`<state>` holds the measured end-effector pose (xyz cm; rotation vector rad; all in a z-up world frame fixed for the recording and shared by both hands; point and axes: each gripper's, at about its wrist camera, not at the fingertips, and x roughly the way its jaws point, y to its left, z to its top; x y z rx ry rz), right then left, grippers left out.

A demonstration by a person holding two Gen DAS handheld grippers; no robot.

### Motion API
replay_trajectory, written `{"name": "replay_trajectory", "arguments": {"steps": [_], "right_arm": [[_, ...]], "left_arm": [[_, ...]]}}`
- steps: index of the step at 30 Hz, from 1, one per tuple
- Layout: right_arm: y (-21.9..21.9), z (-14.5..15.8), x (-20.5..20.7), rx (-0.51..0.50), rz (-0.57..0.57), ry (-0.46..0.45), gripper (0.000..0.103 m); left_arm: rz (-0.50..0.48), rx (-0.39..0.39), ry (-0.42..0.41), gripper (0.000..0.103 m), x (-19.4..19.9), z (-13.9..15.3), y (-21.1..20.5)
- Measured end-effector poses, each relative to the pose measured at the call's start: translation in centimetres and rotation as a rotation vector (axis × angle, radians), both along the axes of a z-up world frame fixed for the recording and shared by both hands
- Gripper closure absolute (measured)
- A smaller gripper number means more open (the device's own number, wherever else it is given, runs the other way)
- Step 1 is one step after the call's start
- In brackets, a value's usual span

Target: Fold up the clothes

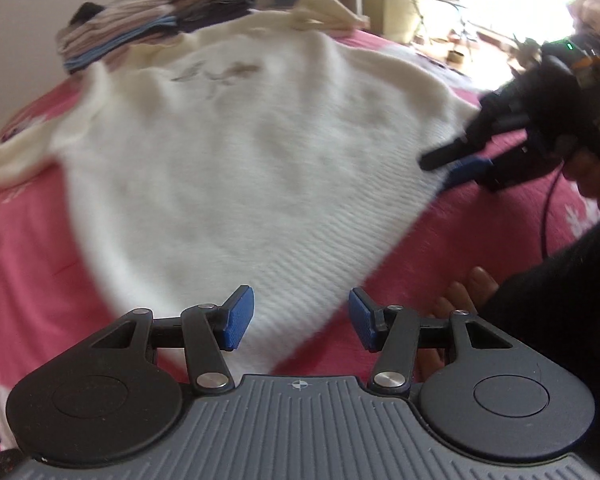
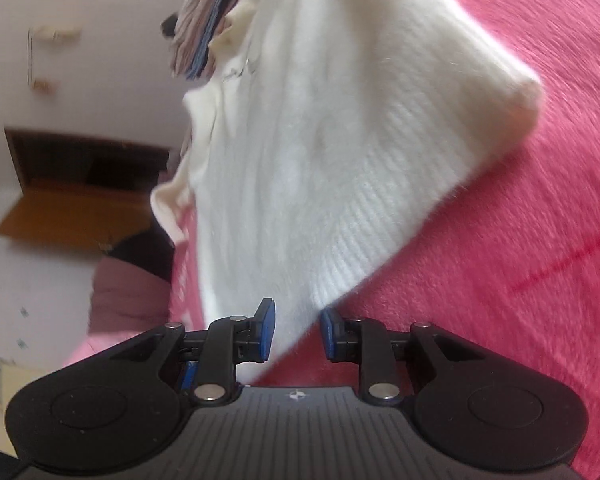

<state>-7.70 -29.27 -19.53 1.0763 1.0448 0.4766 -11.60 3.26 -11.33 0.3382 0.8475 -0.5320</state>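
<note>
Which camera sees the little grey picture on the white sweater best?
The left wrist view. There the white sweater lies spread across the pink blanket, and its grey design faces the camera, though blurred. The right wrist view sees the sweater from its side, with only a faint sliver of the design near the collar.

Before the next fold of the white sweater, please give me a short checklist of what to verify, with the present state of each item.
1. Sweater spread on the pink blanket: ok, mostly flat.
2. Left gripper open, nothing between its pads: ok.
3. Right gripper open at the hem corner: ok, pads not pressing the cloth.
4. Sleeves laid in: not ok, one sleeve trails off to the side.
5. Folded pile of clothes clear of the sweater: cannot tell, it sits right at the collar.
6. Sharp view: not ok, both pictures are blurred.
</note>
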Motion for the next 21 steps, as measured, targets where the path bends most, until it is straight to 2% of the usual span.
{"name": "replay_trajectory", "arguments": {"steps": [2,6,13,18,21], "right_arm": [[-0.4,0.0,0.0,0.022,-0.028,-0.009,0.082],[-0.3,0.5,0.7,-0.007,-0.033,-0.046,0.095],[0.6,1.7,4.1,0.005,-0.043,-0.103,0.095],[0.4,1.3,5.4,0.006,-0.062,-0.1,0.095],[0.6,0.3,6.7,-0.022,-0.086,-0.089,0.095]], "left_arm": [[-0.02,-0.003,0.002,0.05,0.0,-0.3,-0.5],[-0.039,-0.012,-0.016,0.05,0.1,-0.4,-1.2],[-0.002,-0.005,-0.067,0.05,1.2,-0.6,-1.6],[0.116,-0.012,-0.069,0.051,2.9,-0.5,-0.5],[0.176,-0.057,-0.13,0.051,2.5,0.9,0.3]]}}
